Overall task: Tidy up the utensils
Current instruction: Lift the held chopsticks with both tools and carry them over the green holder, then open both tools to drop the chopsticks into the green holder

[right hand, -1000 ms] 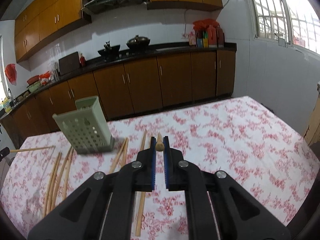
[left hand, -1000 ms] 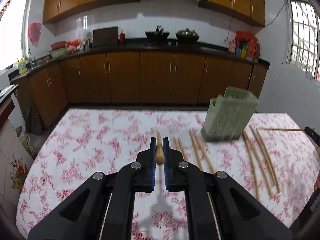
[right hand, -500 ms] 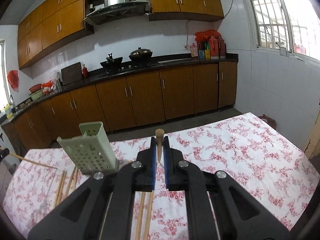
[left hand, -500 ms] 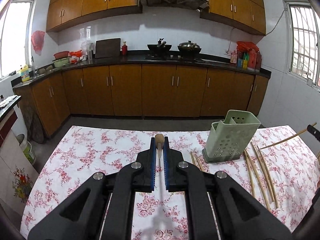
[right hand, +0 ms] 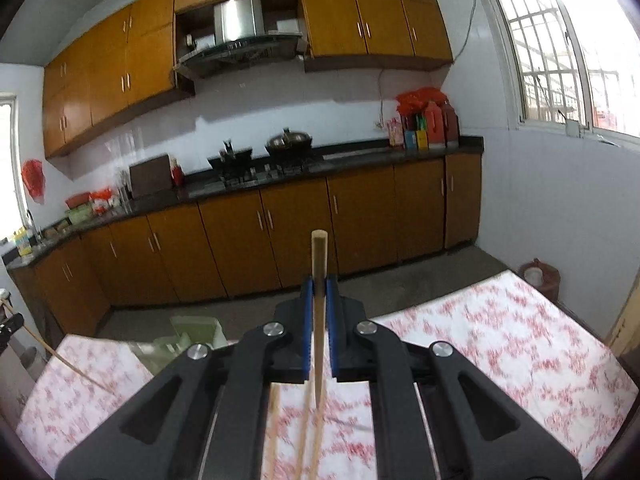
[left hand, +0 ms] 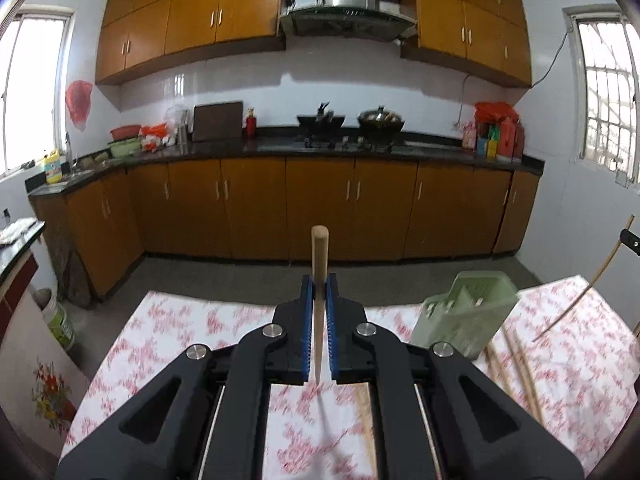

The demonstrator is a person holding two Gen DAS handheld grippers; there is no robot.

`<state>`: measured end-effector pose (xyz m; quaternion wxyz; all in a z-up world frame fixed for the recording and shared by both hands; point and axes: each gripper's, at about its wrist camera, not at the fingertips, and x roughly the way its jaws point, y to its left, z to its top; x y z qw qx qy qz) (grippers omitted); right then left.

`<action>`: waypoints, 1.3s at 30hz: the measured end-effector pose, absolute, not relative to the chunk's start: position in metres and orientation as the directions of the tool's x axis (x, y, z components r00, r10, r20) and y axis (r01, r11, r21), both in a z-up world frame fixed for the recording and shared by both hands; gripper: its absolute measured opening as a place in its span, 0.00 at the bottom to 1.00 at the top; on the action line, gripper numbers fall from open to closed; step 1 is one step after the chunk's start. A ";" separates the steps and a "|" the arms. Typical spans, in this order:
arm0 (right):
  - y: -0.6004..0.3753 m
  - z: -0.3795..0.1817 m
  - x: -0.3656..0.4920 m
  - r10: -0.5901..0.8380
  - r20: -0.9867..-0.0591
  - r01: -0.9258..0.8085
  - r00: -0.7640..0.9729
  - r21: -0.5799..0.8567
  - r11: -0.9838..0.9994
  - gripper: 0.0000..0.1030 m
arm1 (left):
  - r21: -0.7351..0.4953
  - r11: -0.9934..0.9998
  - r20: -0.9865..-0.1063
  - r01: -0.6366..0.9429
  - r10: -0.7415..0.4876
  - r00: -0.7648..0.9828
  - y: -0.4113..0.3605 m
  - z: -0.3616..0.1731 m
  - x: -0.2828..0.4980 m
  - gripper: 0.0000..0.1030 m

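in the left wrist view, the left gripper (left hand: 319,290) had its blue-padded jaws clamped on a wooden chopstick (left hand: 319,264), whose blunt round end stuck up past the jaw tips toward 12 o'clock while its thin end ran back between the pads. the green utensil holder (left hand: 466,314) stood on the floral tablecloth (left hand: 192,332) at about 3 o'clock from the jaws, perforated and blurred, its open top divided into compartments. just right of the holder, at about 4 o'clock, a few loose chopsticks (left hand: 516,376) lay on the cloth. at the far right edge another chopstick (left hand: 588,288) slanted through the air above the table, its upper end meeting a dark piece of the other tool at the frame's border. behind the table ran brown cabinets and a dark counter (left hand: 360,150) with two woks on the stove. in the right wrist view, the right gripper (right hand: 319,292) was likewise closed tight on a second chopstick (right hand: 319,268), squared end up at 12 o'clock, tapered end trailing back between the pads. the green holder (right hand: 196,334) showed at about 9 o'clock, partly hidden behind the gripper body, at the far edge of the tablecloth (right hand: 500,332). two loose chopsticks (right hand: 274,432) lay on the cloth under the tool at 6 o'clock. at the left edge a thin stick (right hand: 60,356) slanted above the cloth.
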<state>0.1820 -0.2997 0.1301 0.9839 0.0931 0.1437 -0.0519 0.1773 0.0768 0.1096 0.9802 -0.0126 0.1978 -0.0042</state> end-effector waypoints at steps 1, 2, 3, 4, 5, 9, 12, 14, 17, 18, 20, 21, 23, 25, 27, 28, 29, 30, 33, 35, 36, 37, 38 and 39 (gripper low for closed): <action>-0.300 0.136 0.182 -0.069 -0.279 0.123 0.958 0.179 0.976 0.07 | -0.030 1.000 -0.376 0.010 -0.020 0.926 0.075 0.117 0.178 0.07; -0.300 0.145 0.182 -0.059 -0.261 0.112 0.964 0.195 0.974 0.07 | -0.037 0.999 -0.357 0.020 -0.032 0.933 0.071 0.129 0.180 0.07; -0.299 0.153 0.183 -0.045 -0.244 0.099 0.969 0.214 0.972 0.07 | -0.040 0.999 -0.344 0.025 -0.037 0.938 0.069 0.136 0.181 0.07; -0.298 0.163 0.184 -0.024 -0.221 0.078 0.975 0.239 0.968 0.07 | -0.044 0.999 -0.326 0.031 -0.043 0.944 0.065 0.146 0.182 0.07; -0.296 0.171 0.185 -0.009 -0.204 0.061 0.979 0.253 0.966 0.07 | -0.051 0.998 -0.309 0.037 -0.051 0.950 0.062 0.155 0.183 0.07; -0.284 0.190 0.189 0.043 -0.150 0.001 0.988 0.282 0.959 0.07 | -0.081 0.993 -0.230 0.086 -0.102 0.968 0.039 0.192 0.188 0.07; -0.271 0.195 0.197 0.076 -0.140 -0.034 0.987 0.283 0.958 0.07 | -0.077 0.990 -0.207 0.115 -0.128 0.970 0.017 0.198 0.196 0.07; -0.262 0.190 0.205 0.097 -0.155 -0.050 0.983 0.282 0.958 0.07 | -0.086 0.987 -0.216 0.133 -0.149 0.965 0.005 0.193 0.201 0.07; -0.254 0.179 0.213 0.115 -0.187 -0.059 0.976 0.282 0.958 0.07 | -0.117 0.981 -0.252 0.156 -0.182 0.951 -0.005 0.179 0.214 0.07; -0.252 0.175 0.216 0.119 -0.195 -0.061 0.974 0.281 0.958 0.07 | -0.124 0.979 -0.262 0.161 -0.189 0.946 -0.008 0.173 0.217 0.07; -0.248 0.166 0.220 0.129 -0.216 -0.066 0.968 0.276 0.959 0.07 | -0.130 0.977 -0.280 0.168 -0.198 0.939 -0.013 0.166 0.220 0.07; -0.246 0.162 0.222 0.128 -0.231 -0.064 0.965 0.266 0.962 0.07 | -0.130 0.977 -0.296 0.170 -0.202 0.934 -0.015 0.160 0.223 0.07; -0.239 0.153 0.228 0.129 -0.251 -0.066 0.959 0.246 0.967 0.07 | -0.125 0.978 -0.320 0.168 -0.200 0.926 -0.019 0.151 0.226 0.07; -0.232 0.142 0.233 0.127 -0.275 -0.066 0.953 0.219 0.973 0.07 | -0.122 0.980 -0.346 0.160 -0.193 0.918 -0.021 0.141 0.231 0.07; -0.225 0.131 0.237 0.128 -0.297 -0.068 0.946 0.205 0.976 0.07 | -0.126 0.980 -0.365 0.156 -0.192 0.911 -0.023 0.134 0.232 0.07; -0.223 0.127 0.239 0.128 -0.306 -0.067 0.943 0.202 0.977 0.07 | -0.128 0.980 -0.371 0.155 -0.192 0.908 -0.024 0.132 0.233 0.07; -0.221 0.124 0.241 0.129 -0.315 -0.066 0.940 0.202 0.977 0.08 | -0.128 0.980 -0.376 0.154 -0.192 0.907 -0.025 0.130 0.233 0.07; -0.220 0.122 0.241 0.129 -0.319 -0.066 0.939 0.201 0.977 0.08 | -0.128 0.980 -0.379 0.155 -0.193 0.905 -0.023 0.128 0.232 0.07; -0.219 0.119 0.241 0.124 -0.326 -0.060 0.937 0.198 0.978 0.08 | -0.111 0.981 -0.382 0.158 -0.189 0.905 -0.026 0.129 0.229 0.07; -0.219 0.120 0.239 0.119 -0.322 -0.056 0.939 0.198 0.979 0.09 | -0.102 0.982 -0.383 0.158 -0.185 0.905 -0.029 0.130 0.228 0.07; -0.219 0.121 0.236 0.116 -0.318 -0.054 0.941 0.199 0.979 0.11 | -0.103 0.982 -0.382 0.157 -0.184 0.905 -0.028 0.131 0.226 0.07; -0.220 0.123 0.234 0.114 -0.315 -0.052 0.942 0.200 0.978 0.13 | -0.103 0.982 -0.382 0.157 -0.185 0.905 -0.028 0.131 0.225 0.08; -0.222 0.124 0.230 0.109 -0.309 -0.047 0.945 0.199 0.979 0.17 | -0.104 0.982 -0.384 0.158 -0.186 0.905 -0.027 0.132 0.224 0.08; -0.223 0.125 0.227 0.104 -0.305 -0.044 0.947 0.199 0.979 0.19 | -0.106 0.982 -0.385 0.157 -0.187 0.904 -0.025 0.133 0.222 0.08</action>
